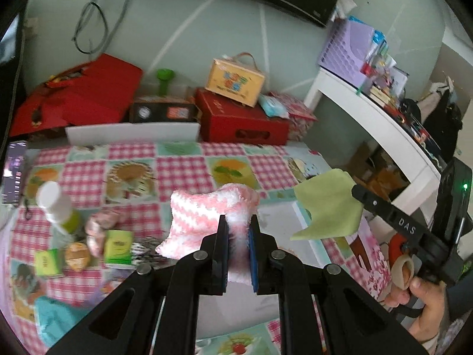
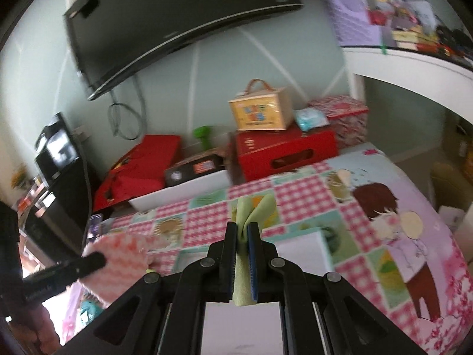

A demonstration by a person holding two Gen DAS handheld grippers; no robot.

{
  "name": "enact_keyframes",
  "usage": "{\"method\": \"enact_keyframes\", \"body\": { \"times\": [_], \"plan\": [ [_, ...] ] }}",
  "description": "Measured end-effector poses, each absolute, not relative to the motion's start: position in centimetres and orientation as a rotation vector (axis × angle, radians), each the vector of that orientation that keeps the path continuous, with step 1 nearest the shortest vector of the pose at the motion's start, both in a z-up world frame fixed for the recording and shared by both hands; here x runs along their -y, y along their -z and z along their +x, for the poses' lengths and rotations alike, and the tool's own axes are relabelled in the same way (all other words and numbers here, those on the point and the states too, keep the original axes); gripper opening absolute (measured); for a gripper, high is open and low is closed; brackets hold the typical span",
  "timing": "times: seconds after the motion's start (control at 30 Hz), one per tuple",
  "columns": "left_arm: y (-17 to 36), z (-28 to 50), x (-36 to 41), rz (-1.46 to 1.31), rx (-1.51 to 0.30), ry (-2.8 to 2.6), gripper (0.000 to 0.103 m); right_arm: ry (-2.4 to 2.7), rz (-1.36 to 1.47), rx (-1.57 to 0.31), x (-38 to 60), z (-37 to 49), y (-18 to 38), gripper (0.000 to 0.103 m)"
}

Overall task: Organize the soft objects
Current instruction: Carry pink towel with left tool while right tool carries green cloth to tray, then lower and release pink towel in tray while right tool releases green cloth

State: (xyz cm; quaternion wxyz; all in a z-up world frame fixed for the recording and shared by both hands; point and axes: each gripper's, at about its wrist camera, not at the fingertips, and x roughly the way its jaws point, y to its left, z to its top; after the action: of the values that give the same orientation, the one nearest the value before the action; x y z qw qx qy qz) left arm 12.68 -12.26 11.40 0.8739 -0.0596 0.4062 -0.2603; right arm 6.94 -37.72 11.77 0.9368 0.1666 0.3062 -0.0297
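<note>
My left gripper (image 1: 238, 230) is shut on a pink-and-white knitted cloth (image 1: 204, 216) and holds it above the checked tablecloth (image 1: 177, 171). My right gripper (image 2: 243, 233) is shut on a pale green cloth (image 2: 254, 210), also held up in the air. In the left wrist view the green cloth (image 1: 328, 207) hangs from the right gripper (image 1: 359, 193) at the right. In the right wrist view the pink cloth (image 2: 118, 254) shows at lower left. A white box (image 2: 301, 248) lies below both grippers on the table.
A white-capped bottle (image 1: 57, 207), green packets (image 1: 118, 245), a bun (image 1: 77, 256), a small pink item (image 1: 102, 222) and a teal cloth (image 1: 59, 319) lie at the table's left. Red boxes (image 1: 242, 121), a yellow case (image 1: 235, 80) and a white tray (image 1: 133, 133) stand behind. A white shelf (image 1: 384, 124) is right.
</note>
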Motion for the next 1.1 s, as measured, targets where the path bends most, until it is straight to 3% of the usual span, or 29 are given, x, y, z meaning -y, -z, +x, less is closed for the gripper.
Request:
{"method": "enact_keyframes", "body": {
  "times": [0.5, 0.73, 1.1],
  "plan": [
    [0.4, 16.8, 16.8, -0.101, -1.039, 0.478, 0.012, 0.146, 0.358, -0.830, 38.5, 11.8, -2.9, 0.008],
    [2.7, 17.6, 16.1, -0.088, -1.088, 0.386, 0.012, 0.137, 0.337, -0.940, 36.0, 13.5, 1.1, 0.008],
    [3.6, 17.8, 16.5, -0.024, -1.117, 0.330, 0.013, 0.131, 0.267, -1.007, 33.3, 14.3, 2.7, 0.008]
  ]
}}
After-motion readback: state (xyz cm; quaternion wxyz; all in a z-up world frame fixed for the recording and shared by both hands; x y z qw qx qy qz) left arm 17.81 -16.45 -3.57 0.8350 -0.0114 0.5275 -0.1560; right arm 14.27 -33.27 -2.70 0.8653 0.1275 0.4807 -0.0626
